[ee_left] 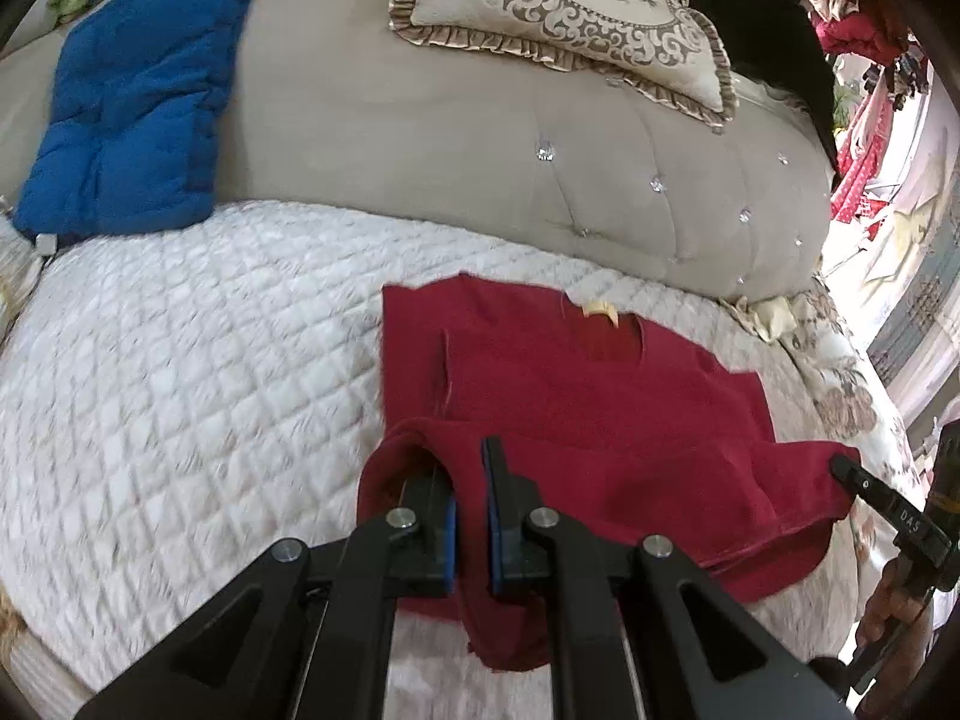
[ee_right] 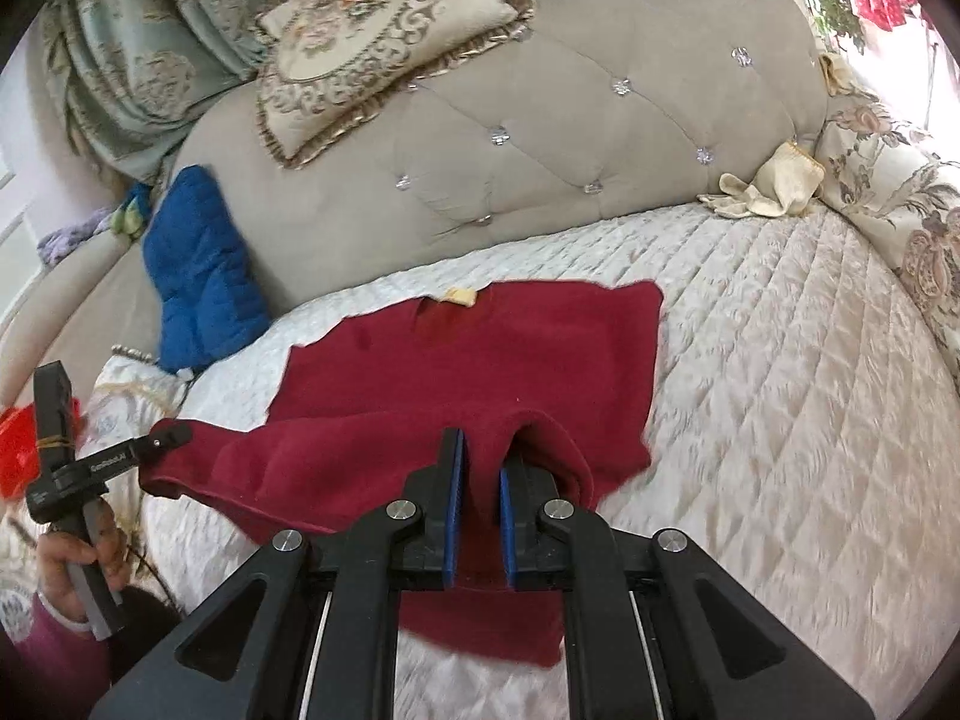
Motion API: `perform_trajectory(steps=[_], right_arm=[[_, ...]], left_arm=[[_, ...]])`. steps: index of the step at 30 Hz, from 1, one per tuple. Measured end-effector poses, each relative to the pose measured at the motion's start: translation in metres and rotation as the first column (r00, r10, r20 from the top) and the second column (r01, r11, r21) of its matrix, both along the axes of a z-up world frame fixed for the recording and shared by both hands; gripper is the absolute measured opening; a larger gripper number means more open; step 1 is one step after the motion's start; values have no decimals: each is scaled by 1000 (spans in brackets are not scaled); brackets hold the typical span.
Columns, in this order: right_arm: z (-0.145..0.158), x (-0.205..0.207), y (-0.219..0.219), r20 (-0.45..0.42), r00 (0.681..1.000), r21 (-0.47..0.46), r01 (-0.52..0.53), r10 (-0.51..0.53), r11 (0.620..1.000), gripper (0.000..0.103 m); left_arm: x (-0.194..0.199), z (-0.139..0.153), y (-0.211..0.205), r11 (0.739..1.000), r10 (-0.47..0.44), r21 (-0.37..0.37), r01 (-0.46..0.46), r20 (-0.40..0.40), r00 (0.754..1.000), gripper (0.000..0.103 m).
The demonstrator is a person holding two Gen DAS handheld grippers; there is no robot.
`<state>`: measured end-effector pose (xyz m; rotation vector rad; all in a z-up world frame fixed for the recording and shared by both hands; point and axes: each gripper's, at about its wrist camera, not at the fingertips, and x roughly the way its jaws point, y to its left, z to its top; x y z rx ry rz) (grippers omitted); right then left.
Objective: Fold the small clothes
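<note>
In your left wrist view, the red top (ee_left: 576, 396) lies on the white quilted cover (ee_left: 180, 390), neckline and pale label (ee_left: 600, 307) at the far side toward the tufted headboard (ee_left: 480, 180). Your left gripper (ee_left: 470, 516) is clenched on the near left corner of the hem, with red cloth bunched between the 2 blue pads (ee_left: 449, 546) and draped over the left finger. At the right edge, the tip of your right gripper (ee_left: 840, 468) pinches the near right corner. The hem is lifted and sags between the 2 grips.

In your right wrist view, the right gripper (ee_right: 480, 516) is grasping the near right corner of the red top (ee_right: 480, 360), a thick fold of cloth between its pads (ee_right: 453, 516). Your left gripper (ee_right: 174, 435) at the left pinches the other corner. The far half of the top rests flat on the quilted cover (ee_right: 780, 360), with the blue cushion (ee_right: 198, 276) well apart to the far left.

Risks from here: the hem sags, so if you carry it toward the neckline with uneven speed or height, the fold will probably land skewed. Pulling the 2 corners too far apart could tug cloth out of a grip; too slack and the middle may crumple. Dragging low could also pull the flat half out of place.
</note>
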<state>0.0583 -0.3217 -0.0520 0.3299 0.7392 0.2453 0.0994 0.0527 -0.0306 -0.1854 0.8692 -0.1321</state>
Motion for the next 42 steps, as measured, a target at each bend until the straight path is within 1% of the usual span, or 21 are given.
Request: perform_trajectory(steps=[6,12,14,16,17,19,20,21,22,24,26,27,29,30,31,34,35,36,37,38,42], right_arm=[[-8,50,-7,-18,1000,-17,21,-21,1000,0],[-32,109,-13,-79,996,-33,40,-43,999,0],[-44,124,-18,-107,992,-7,63,-63,998,0],[-53,136,-28,-143,987,52,88,-79,995,0],[-54,135,-33,-137,987,79,100,-88,992,3],[-46,126,-47,-86,988,129,139,-129,982,15],[-39,117,-55,-55,985,135,172,-166,976,16],[-33,108,-59,-38,984,141,176,-173,974,16],[-28,102,-59,-27,988,146,152,-150,977,16],[-20,88,-51,2,998,131,69,-70,989,16],[-17,81,-34,12,1000,77,-10,9,997,16],[-19,83,-18,-4,997,29,-76,77,997,16],[-28,94,4,-41,992,-58,-122,119,991,16],[-34,107,16,-63,992,-133,-113,105,985,16],[-39,121,20,-70,994,-167,-95,85,981,16],[-57,166,13,-72,997,-191,6,-20,982,16],[-69,182,11,-119,991,-207,34,-60,978,15],[-83,197,4,-207,973,-194,60,-101,979,13],[-85,201,1,-218,969,-163,83,-118,983,11],[-81,197,0,-195,972,-151,100,-129,983,11],[-55,167,16,-115,986,-197,98,-122,976,12]], left_arm=[[55,-17,-8,1000,11,17,-10,-25,1000,8],[111,-46,-9,1000,16,-12,-18,-93,996,8],[123,-55,-8,999,2,-36,-6,-108,994,11],[130,-59,-4,998,-12,-62,4,-121,993,15],[133,-59,-1,996,-22,-85,12,-126,992,17],[136,-54,5,991,-43,-131,28,-117,992,33],[136,-51,7,989,-48,-147,32,-112,993,38],[136,-48,11,986,-48,-161,30,-105,993,49],[134,-42,15,986,-29,-165,14,-84,996,69],[129,-30,26,986,44,-159,-42,6,999,86],[126,-26,32,984,59,-172,-52,34,998,87],[127,-26,34,982,64,-182,-59,21,998,87],[127,-30,37,979,77,-192,-74,7,997,87],[126,-34,36,980,73,-184,-72,0,997,87],[126,-37,35,984,64,-167,-65,-8,998,87],[129,-54,31,995,59,-81,-63,-52,997,87],[131,-62,31,997,57,-54,-62,-85,995,87],[131,-68,32,997,61,-42,-65,-105,993,87],[132,-75,35,996,74,-32,-78,-129,989,87],[133,-80,38,995,86,-30,-91,-141,986,87],[133,-81,47,991,128,-27,-133,-158,979,87]])
